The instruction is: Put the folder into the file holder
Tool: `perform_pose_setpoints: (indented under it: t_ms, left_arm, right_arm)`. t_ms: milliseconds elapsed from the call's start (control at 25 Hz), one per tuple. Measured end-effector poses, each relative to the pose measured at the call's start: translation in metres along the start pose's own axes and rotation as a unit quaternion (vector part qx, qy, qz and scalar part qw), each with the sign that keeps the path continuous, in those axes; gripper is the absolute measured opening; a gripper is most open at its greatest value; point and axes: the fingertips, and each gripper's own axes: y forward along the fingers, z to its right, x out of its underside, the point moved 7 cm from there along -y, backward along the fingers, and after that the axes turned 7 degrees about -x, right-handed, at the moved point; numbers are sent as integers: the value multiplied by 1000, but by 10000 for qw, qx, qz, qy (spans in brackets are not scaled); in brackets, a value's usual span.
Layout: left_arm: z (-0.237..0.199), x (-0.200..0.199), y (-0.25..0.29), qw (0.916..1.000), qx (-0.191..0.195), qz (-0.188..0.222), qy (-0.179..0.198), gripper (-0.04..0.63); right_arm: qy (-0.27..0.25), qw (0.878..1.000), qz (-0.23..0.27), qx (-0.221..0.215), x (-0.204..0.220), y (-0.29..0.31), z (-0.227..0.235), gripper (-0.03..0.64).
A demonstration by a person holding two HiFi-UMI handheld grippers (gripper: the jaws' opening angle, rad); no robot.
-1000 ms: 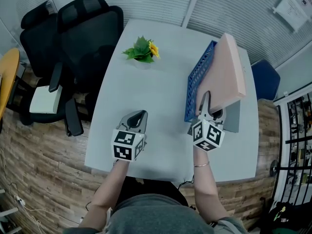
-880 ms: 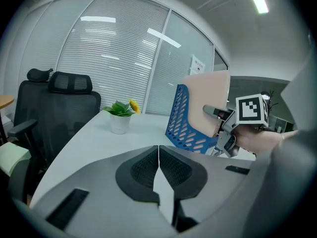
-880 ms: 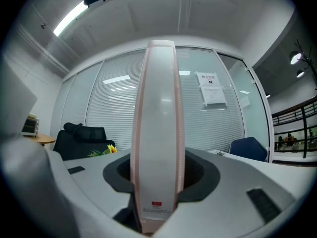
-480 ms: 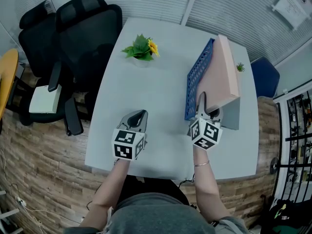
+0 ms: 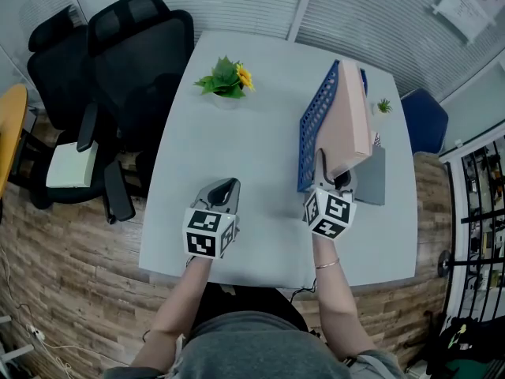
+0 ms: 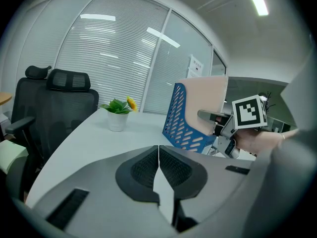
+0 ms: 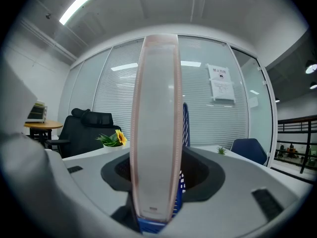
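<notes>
The pink folder [image 5: 347, 121] stands almost upright on its edge inside the blue mesh file holder [image 5: 317, 125] at the table's right side. My right gripper [image 5: 330, 172] is at the folder's near end. In the right gripper view the folder's spine [image 7: 156, 133] fills the gap between the jaws, which are opening while the pads lie against its sides; the holder [image 7: 184, 118] shows just behind. My left gripper [image 5: 223, 189] rests near the front left of the table, shut and empty, its jaws meeting [image 6: 158, 157]. The left gripper view also shows the holder [image 6: 185, 123] and the folder [image 6: 203, 95].
A potted plant with a yellow flower [image 5: 227, 81] stands at the back of the white table [image 5: 245, 156]. A flat grey item [image 5: 371, 180] lies right of the holder, with a tiny plant [image 5: 383, 106] behind it. Black office chairs [image 5: 134, 46] stand at the left, a blue chair [image 5: 424, 125] at the right.
The folder has swung from leaning to the right to nearly upright against the holder's blue wall. My right gripper shifted slightly left with it. The left gripper has not moved.
</notes>
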Motion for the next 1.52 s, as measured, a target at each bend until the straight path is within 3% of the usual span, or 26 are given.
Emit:
perform_pose_setpoints:
  t_ms: [920,1200,1520]
  left_arm:
    - [5,21,-1,9982,491,-292,197,25]
    - [12,22,2,9965,694,-343,321,25]
    - [21,24,2,9946,872,-375,431,25]
  right_arm:
    - [443,9916,-1202,-165,50,-68,-28,248]
    - [600,9849,-1558,-464,62,-96,-44,187]
    - [826,9790,-1799,-479,77,-121,-53,101]
